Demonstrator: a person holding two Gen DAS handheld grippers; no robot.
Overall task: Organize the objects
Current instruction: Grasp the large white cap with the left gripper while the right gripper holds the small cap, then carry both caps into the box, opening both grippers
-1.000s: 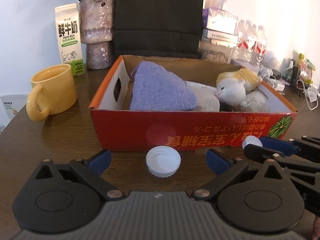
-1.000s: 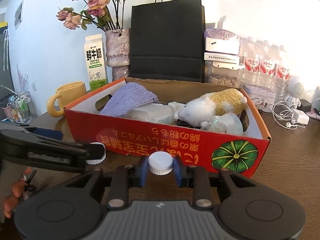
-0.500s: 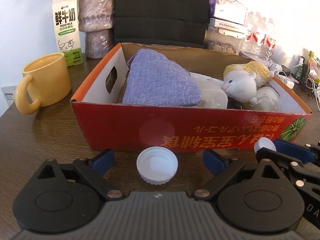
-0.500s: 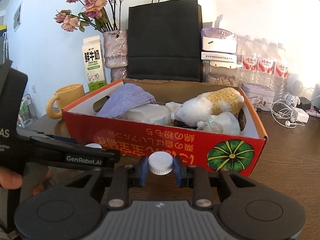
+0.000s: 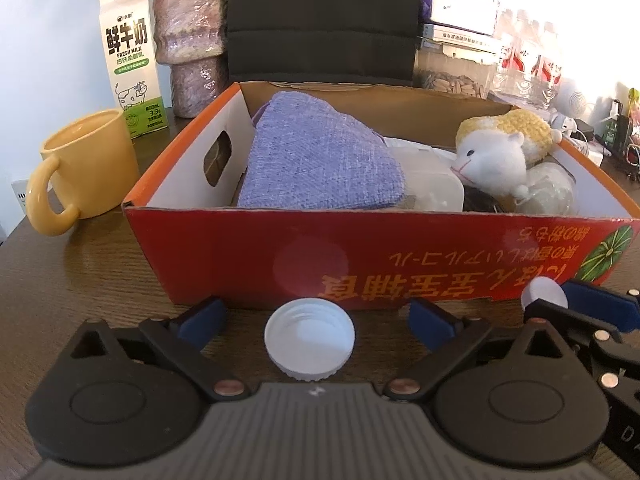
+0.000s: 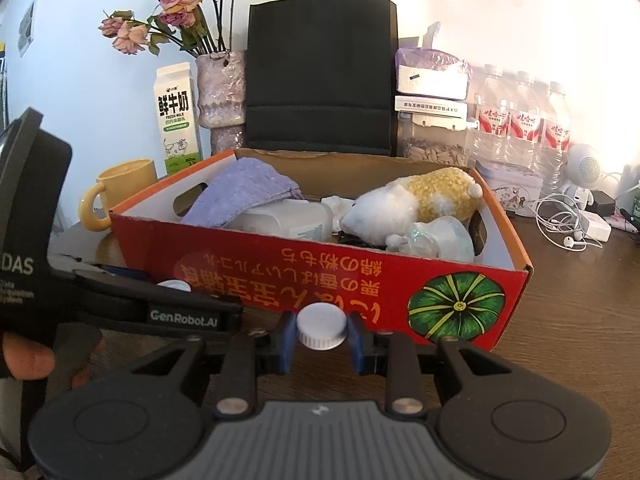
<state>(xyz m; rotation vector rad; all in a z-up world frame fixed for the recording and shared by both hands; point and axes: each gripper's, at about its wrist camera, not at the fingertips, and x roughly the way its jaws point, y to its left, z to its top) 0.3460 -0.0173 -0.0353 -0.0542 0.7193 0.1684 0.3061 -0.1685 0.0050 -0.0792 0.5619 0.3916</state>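
Note:
A white bottle cap lies upside down on the brown table, between the wide-spread fingers of my left gripper, which is open and not touching it. My right gripper is shut on a second, smaller white cap, held just in front of the red cardboard box. The left wrist view shows that gripper and its cap at the right. The box holds a purple cloth, a plush toy and a clear plastic container.
A yellow mug, a milk carton and a vase stand left of the box. A black paper bag, water bottles and earphones are behind and to the right. A hand grips the left tool.
My left gripper has moved in toward the box, so the upturned cap sits larger and deeper between its fingers. The right gripper has kept still with its cap.

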